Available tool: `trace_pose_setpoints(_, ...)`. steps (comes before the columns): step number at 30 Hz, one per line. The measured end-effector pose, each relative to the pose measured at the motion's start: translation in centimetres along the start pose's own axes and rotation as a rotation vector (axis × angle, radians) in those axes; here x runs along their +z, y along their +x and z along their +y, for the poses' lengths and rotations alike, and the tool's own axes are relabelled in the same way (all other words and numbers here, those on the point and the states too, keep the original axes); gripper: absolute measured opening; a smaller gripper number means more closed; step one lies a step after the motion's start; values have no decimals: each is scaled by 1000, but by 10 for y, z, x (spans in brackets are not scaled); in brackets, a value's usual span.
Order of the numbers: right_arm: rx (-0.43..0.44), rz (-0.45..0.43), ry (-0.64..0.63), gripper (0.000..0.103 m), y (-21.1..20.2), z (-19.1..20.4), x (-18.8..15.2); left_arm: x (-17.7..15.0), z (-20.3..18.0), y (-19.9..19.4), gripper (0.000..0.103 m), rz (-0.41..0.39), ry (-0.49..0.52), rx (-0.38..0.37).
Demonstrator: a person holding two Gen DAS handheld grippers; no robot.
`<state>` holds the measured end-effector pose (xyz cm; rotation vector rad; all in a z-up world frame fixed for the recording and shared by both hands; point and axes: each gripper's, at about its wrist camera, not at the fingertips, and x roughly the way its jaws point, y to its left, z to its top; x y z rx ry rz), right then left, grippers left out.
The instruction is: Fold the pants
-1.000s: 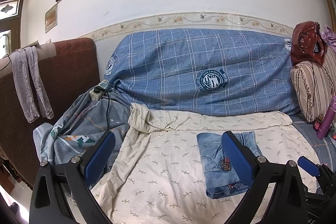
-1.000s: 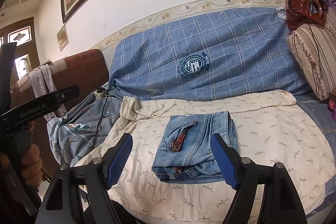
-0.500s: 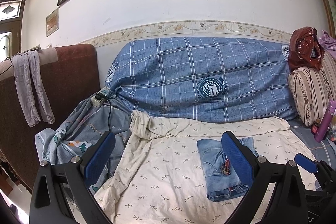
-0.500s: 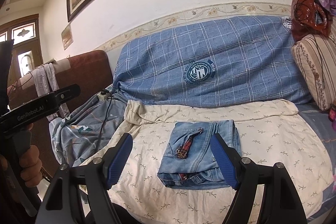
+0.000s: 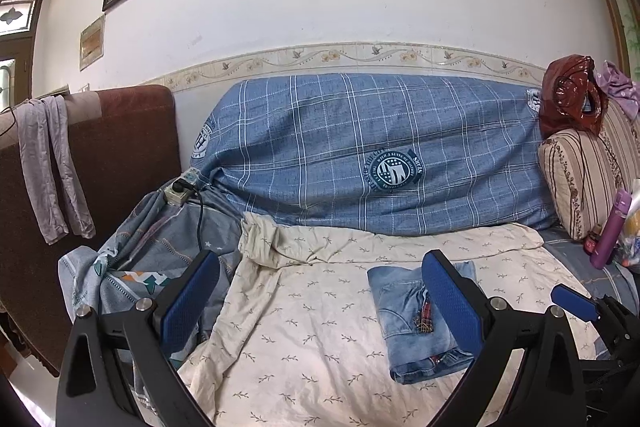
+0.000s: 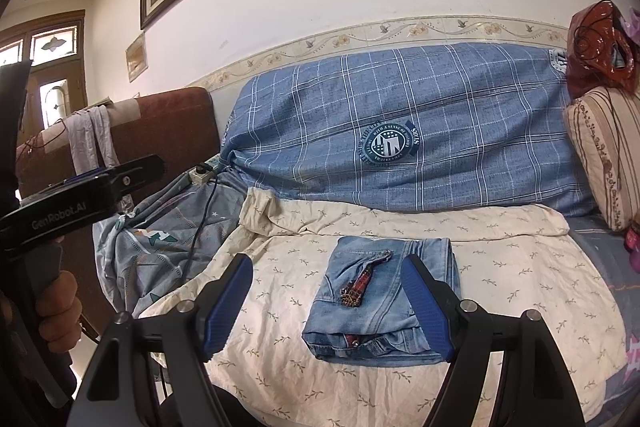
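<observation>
The pants point(image 6: 372, 311) are light blue jeans folded into a compact rectangle, with a small red key charm on top. They lie on a cream leaf-print sheet point(image 6: 500, 267) on the sofa seat. They also show in the left wrist view point(image 5: 404, 319), right of centre. My left gripper point(image 5: 320, 303) is open and empty, held back from the sofa. My right gripper point(image 6: 328, 305) is open and empty, held in front of the jeans and apart from them. The left gripper's body point(image 6: 80, 195) shows at the left of the right wrist view.
A blue plaid cover point(image 5: 380, 147) drapes the sofa back. A grey-blue patterned blanket point(image 5: 132, 267) and a power strip with cable point(image 5: 180, 191) lie at the left. A striped cushion point(image 5: 584, 179) and a purple bottle point(image 5: 612, 231) sit at the right. A brown armchair point(image 5: 100, 167) stands left.
Both grippers have drawn back and tilted up from the sofa, so the folded jeans look smaller and lower. The jeans have not moved. Both grippers stay open.
</observation>
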<state>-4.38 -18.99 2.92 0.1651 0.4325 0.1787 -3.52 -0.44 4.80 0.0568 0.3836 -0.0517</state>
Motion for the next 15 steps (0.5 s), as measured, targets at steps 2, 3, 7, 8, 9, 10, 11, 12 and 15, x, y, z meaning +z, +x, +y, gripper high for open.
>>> trace_pose_setpoints(2, 0, 4, -2, 79, 1, 0, 0, 1, 0, -1, 101, -9, 2, 2)
trace_pose_setpoints(3, -1, 5, -3, 79, 1, 0, 0, 1, 0, -1, 101, -10, 3, 1)
trace_pose_setpoints(7, 1, 9, -4, 79, 3, 1, 0, 1, 0, -1, 101, -15, 0, -7)
trace_pose_setpoints(8, 0, 11, -5, 79, 4, 1, 0, 0, 0, -1, 101, -15, -2, -10)
trace_pose_setpoints(9, 1, 12, -5, 79, 4, 1, 0, 1, 1, -1, 101, -16, -5, -21)
trace_pose_setpoints(10, 2, 13, -5, 79, 5, 1, -1, 0, 2, 0, 101, -19, -14, -35)
trace_pose_setpoints(11, 3, 14, -5, 79, 6, 1, -1, 0, 2, 0, 101, -23, -20, -37)
trace_pose_setpoints(12, 3, 18, -5, 79, 7, 1, -2, -1, 3, -1, 101, -31, -29, -40)
trace_pose_setpoints(15, -2, 18, -3, 79, 9, 0, -2, -3, 7, 9, 101, -18, -51, -19)
